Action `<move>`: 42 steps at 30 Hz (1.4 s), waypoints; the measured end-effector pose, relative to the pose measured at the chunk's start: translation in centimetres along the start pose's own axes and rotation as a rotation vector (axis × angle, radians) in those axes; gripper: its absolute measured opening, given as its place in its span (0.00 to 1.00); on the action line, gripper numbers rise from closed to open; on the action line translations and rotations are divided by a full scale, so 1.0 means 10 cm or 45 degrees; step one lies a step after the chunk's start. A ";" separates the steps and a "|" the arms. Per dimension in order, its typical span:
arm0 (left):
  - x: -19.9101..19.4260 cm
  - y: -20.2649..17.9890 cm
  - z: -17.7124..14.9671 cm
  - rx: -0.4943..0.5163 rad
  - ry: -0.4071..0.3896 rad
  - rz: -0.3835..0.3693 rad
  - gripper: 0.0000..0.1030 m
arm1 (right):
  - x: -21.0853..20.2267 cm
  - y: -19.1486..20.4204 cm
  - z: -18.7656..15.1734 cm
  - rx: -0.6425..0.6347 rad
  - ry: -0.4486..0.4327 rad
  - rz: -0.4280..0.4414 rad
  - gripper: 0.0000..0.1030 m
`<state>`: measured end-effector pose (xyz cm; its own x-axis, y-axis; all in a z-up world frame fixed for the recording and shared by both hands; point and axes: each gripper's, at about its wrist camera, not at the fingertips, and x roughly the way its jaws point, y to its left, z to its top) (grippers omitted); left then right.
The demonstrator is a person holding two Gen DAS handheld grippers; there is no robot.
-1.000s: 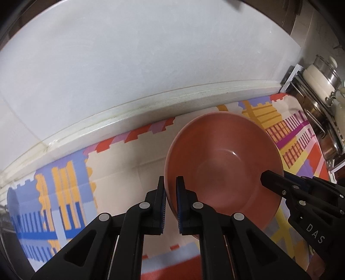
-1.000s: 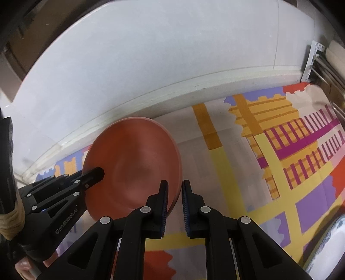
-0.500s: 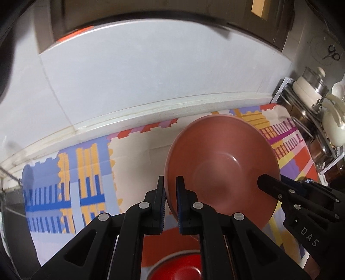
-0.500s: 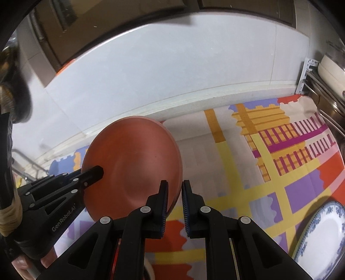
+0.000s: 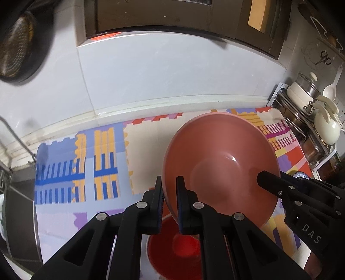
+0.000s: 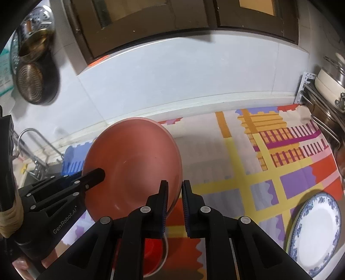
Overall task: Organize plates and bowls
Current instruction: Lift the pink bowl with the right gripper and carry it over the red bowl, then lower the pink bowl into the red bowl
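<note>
A wide pink bowl [image 5: 222, 168] hangs in the air above the patterned mat, gripped on both sides. My left gripper [image 5: 169, 202] is shut on its left rim, and my right gripper [image 6: 174, 202] is shut on its right rim. In the right wrist view the same pink bowl [image 6: 133, 168] fills the left half, with the left gripper [image 6: 94, 175] reaching onto it. The right gripper [image 5: 267, 178] shows at the bowl's far side in the left wrist view. A red bowl [image 5: 179, 254] sits on the mat below the pink one, also seen as the red bowl [image 6: 154, 256] under my right fingers.
A blue-and-white plate [image 6: 317, 237] lies on the colourful mat [image 6: 269, 168] at the right. A rack with pots [image 5: 310, 112] stands at the right wall. A sink and tap [image 6: 32, 150] are at the left, pans [image 6: 34, 86] hang above, and dark cabinets [image 5: 172, 19] run overhead.
Both grippers have risen and drawn back with the pink bowl held between them. More of the mat, the cabinets, the red bowl below and the blue-and-white plate have come into view.
</note>
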<state>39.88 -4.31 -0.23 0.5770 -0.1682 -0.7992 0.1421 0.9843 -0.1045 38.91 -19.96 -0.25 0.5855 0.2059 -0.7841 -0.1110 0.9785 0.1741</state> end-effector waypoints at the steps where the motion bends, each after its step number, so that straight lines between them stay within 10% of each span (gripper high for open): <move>1: -0.02 0.01 -0.03 -0.005 0.000 -0.001 0.11 | -0.02 0.01 -0.02 -0.004 0.001 0.002 0.14; 42: 0.06 0.21 -0.88 -0.082 0.243 0.002 0.20 | 0.21 0.26 -0.73 -0.119 0.294 0.058 0.15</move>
<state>33.43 -1.84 -6.18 0.4132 -0.1597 -0.8965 0.0859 0.9870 -0.1362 33.97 -16.85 -5.82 0.3804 0.2371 -0.8939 -0.2132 0.9630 0.1647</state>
